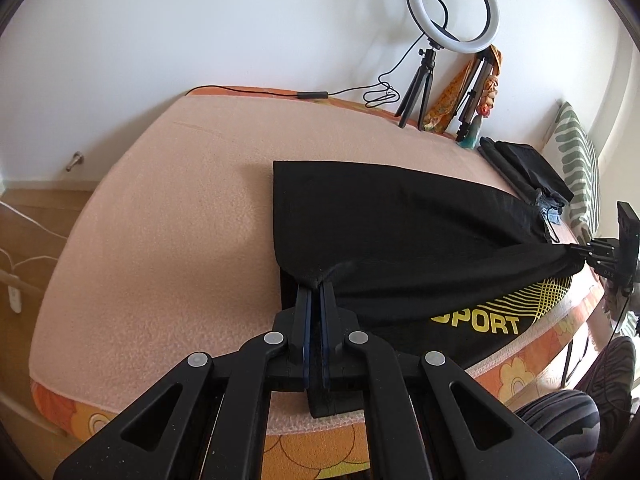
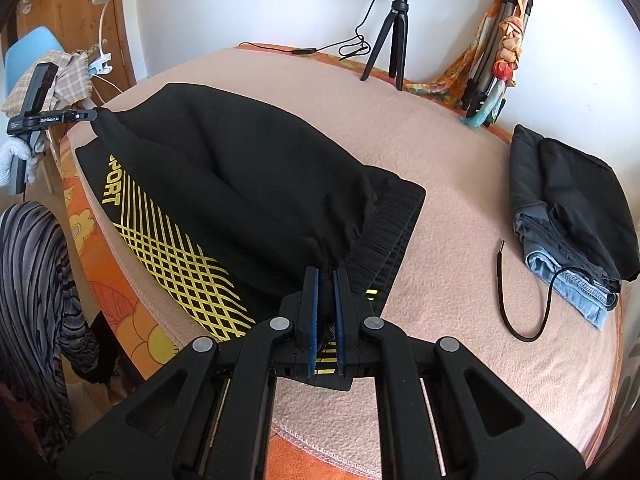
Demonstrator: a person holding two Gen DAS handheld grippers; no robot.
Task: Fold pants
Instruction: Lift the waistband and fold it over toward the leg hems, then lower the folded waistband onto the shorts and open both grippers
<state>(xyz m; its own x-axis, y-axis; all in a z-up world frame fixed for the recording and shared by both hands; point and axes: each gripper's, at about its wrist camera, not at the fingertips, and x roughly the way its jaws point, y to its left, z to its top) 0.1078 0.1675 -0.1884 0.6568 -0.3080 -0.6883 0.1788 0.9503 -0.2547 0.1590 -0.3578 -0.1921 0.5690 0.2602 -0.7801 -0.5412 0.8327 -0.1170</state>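
Note:
Black pants (image 1: 400, 220) with a yellow "SPORT" print and yellow lattice lie across the pink blanket (image 1: 160, 220) near the bed's front edge. My left gripper (image 1: 315, 280) is shut on a pinch of the black fabric at the pants' left end and lifts it a little. My right gripper (image 2: 325, 274) is shut on the pants (image 2: 240, 184) beside the ribbed waistband (image 2: 392, 224). The top layer hangs stretched between both grippers. The right gripper also shows at the right edge of the left wrist view (image 1: 580, 249), and the left gripper shows in the right wrist view (image 2: 96, 114).
A stack of folded clothes (image 2: 576, 208), dark on top of blue jeans, lies at the right with a loose black cord (image 2: 524, 312). A ring light on a tripod (image 1: 452, 8) and a second tripod with scarves (image 2: 500, 44) stand at the back. A pillow (image 1: 576, 168) lies far right.

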